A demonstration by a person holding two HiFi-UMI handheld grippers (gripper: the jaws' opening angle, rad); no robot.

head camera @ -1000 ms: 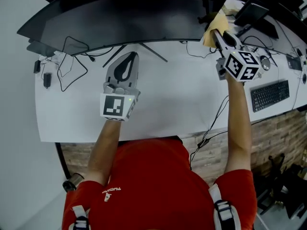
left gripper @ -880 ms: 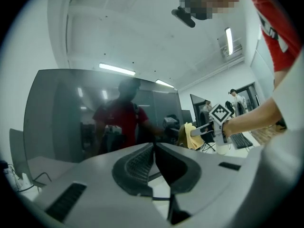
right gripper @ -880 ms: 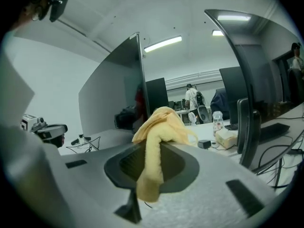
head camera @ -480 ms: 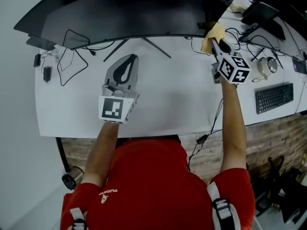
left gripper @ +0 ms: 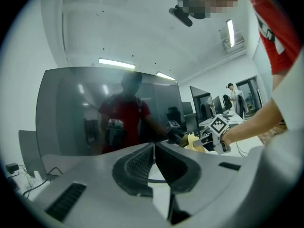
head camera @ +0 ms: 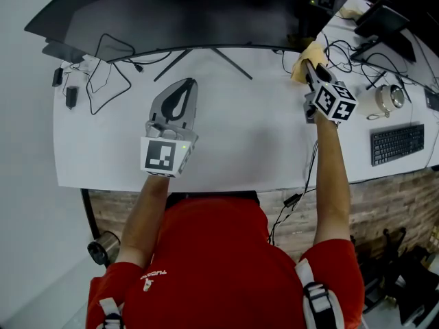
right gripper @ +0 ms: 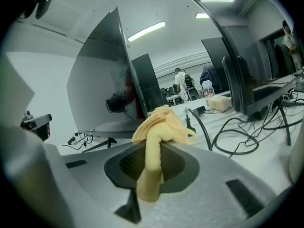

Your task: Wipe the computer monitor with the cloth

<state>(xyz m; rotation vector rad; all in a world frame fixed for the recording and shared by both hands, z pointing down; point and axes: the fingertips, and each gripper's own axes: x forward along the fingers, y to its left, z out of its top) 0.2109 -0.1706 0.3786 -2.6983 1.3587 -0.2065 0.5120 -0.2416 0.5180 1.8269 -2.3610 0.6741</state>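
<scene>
The wide curved monitor (head camera: 185,16) stands along the back of the white desk (head camera: 254,142); its dark screen (left gripper: 109,110) fills the left gripper view. A yellow cloth (head camera: 306,57) (right gripper: 159,127) is pinched in my right gripper (head camera: 311,68), which is held by the monitor's right end (right gripper: 126,80). The cloth (left gripper: 192,143) also shows from the left gripper view. My left gripper (head camera: 180,99) rests over the desk in front of the monitor's stand, jaws together with nothing between them.
Loose cables and adapters (head camera: 89,81) lie at the desk's left. To the right are tangled cables (head camera: 357,53), a second screen (head camera: 384,22), a round metal object (head camera: 391,98) and a keyboard (head camera: 398,142). A person stands far off (right gripper: 180,82).
My right gripper with the cloth has drawn down and slightly in along the monitor's right end. The left gripper has stayed where it was.
</scene>
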